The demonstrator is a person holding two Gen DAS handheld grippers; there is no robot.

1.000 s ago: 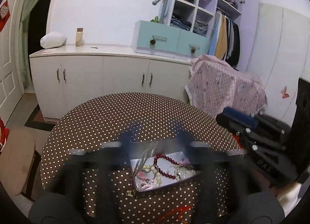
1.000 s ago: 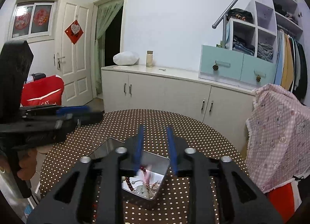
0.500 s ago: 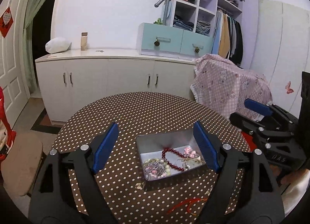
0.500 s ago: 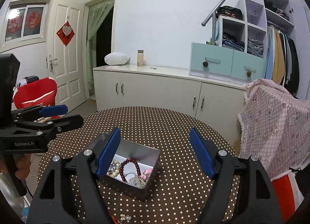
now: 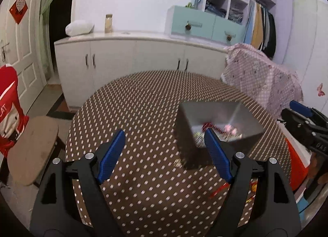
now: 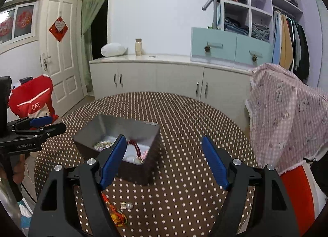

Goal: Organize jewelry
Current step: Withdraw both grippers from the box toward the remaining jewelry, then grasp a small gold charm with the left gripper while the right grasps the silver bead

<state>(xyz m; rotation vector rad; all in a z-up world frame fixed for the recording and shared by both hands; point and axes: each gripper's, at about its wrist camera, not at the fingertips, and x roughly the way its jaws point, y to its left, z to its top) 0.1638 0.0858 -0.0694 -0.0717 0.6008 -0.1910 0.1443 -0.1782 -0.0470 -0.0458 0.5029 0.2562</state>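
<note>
A silver metal box [image 6: 114,132] sits on the round brown polka-dot table [image 6: 184,118]; it also shows in the left wrist view [image 5: 217,118]. It holds a dark red bead bracelet [image 6: 135,146], a pink piece [image 5: 230,128] and other jewelry. A red-and-yellow cord piece [image 6: 114,214] and small silver earrings [image 6: 126,205] lie on the table in front of the box. My left gripper [image 5: 164,155] is open and empty, to the left of the box. My right gripper [image 6: 164,161] is open and empty, in front of the box's right side.
A wooden stool [image 5: 30,146] stands left of the table. A chair draped in pink checked cloth [image 6: 287,114] stands at the right. White cabinets [image 6: 164,79] line the far wall. A red bag [image 6: 32,101] sits by the door.
Both grippers went from nearly shut over the box to wide open and pulled back. The left gripper has swung left, so the box now sits to its right.
</note>
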